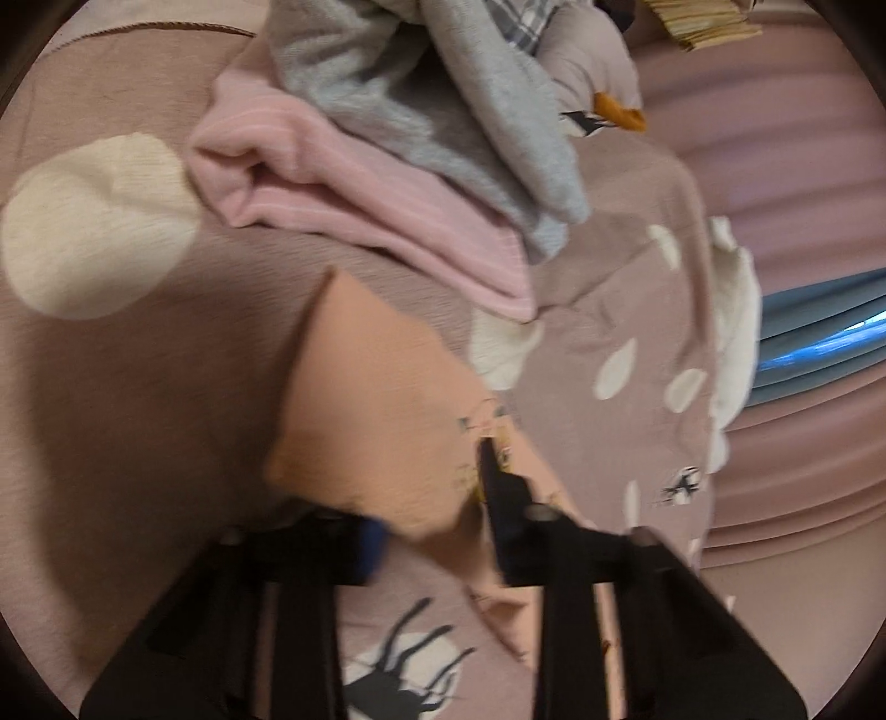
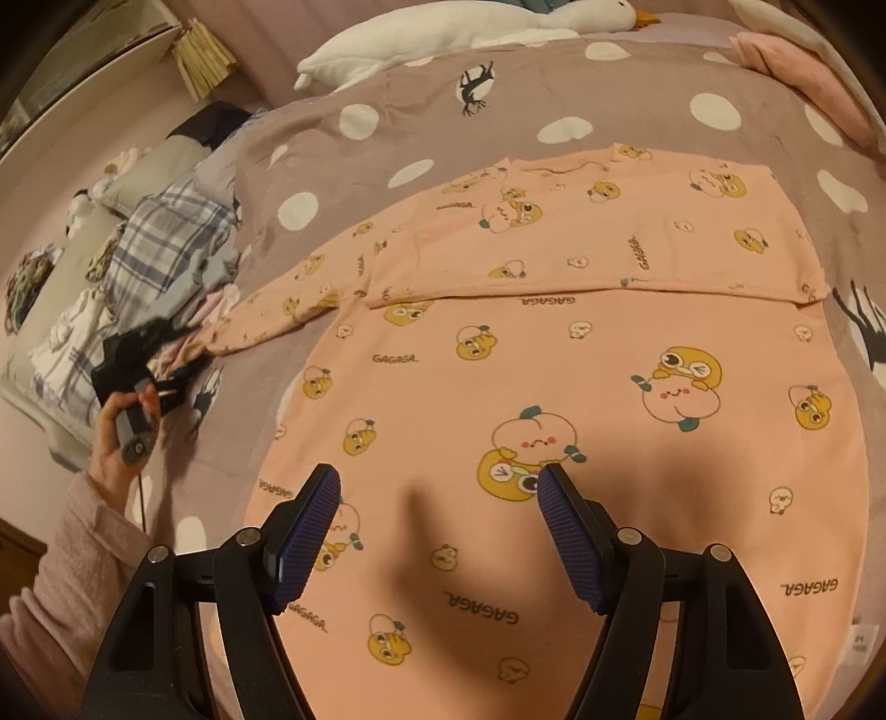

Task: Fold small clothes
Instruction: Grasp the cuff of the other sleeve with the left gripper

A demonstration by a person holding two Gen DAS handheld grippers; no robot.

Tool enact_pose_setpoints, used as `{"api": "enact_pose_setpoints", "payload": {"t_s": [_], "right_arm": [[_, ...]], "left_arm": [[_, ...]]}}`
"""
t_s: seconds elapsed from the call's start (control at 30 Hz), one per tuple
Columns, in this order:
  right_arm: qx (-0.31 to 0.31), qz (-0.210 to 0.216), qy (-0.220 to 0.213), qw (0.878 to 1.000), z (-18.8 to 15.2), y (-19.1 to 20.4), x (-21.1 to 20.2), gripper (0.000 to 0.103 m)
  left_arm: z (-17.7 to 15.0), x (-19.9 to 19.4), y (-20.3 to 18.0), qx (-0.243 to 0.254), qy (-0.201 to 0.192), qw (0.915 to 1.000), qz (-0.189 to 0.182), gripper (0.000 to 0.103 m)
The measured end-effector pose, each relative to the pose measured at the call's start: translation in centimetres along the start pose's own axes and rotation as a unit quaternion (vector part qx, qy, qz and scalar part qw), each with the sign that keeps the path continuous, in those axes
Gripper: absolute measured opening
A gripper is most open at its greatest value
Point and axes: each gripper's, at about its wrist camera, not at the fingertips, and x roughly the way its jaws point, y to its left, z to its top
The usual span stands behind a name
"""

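Note:
A peach-pink child's top [image 2: 554, 343] with cartoon prints lies flat on the mauve spotted bedcover [image 2: 498, 111], its top part folded down and one sleeve [image 2: 288, 299] stretched out to the left. My left gripper [image 1: 443, 493] is shut on the sleeve's cuff [image 1: 376, 410] and holds it lifted; the view is blurred. It also shows in the right wrist view [image 2: 160, 365], at the sleeve's end. My right gripper [image 2: 437, 498] is open and empty, hovering over the lower part of the top.
A pile of pink [image 1: 360, 194] and grey [image 1: 443, 111] clothes lies just beyond the left gripper. A plaid garment [image 2: 160, 243] and other clothes lie at the bed's left edge. A white goose plush [image 2: 443, 27] lies at the far side.

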Motion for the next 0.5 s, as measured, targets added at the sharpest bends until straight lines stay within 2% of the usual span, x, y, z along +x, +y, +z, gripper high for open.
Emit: {"api": "enact_pose_setpoints", "payload": {"t_s": [0.07,0.13,0.33,0.5], "right_arm": [[0.007,0.003,-0.001,1.000,-0.1,-0.4,-0.1,0.073],[0.009,0.006,-0.002,1.000,0.0,-0.5,-0.2,0.074],[0.014,0.008,-0.011,1.000,0.0,-0.8,-1.0,0.073],[0.031,0.014,-0.017,0.999,-0.2,-1.4,-1.7,0.074]], "left_arm": [[-0.1,-0.5,0.3,0.000,0.001,1.0000,0.006,0.015],[-0.2,-1.3,-0.3,0.015,-0.005,0.9998,0.009,0.007],[-1.2,-3.6,-4.3,0.095,-0.022,0.9952,-0.003,0.006],[-3.6,-4.6,-8.2,0.156,-0.025,0.9871,-0.024,0.006]]}}
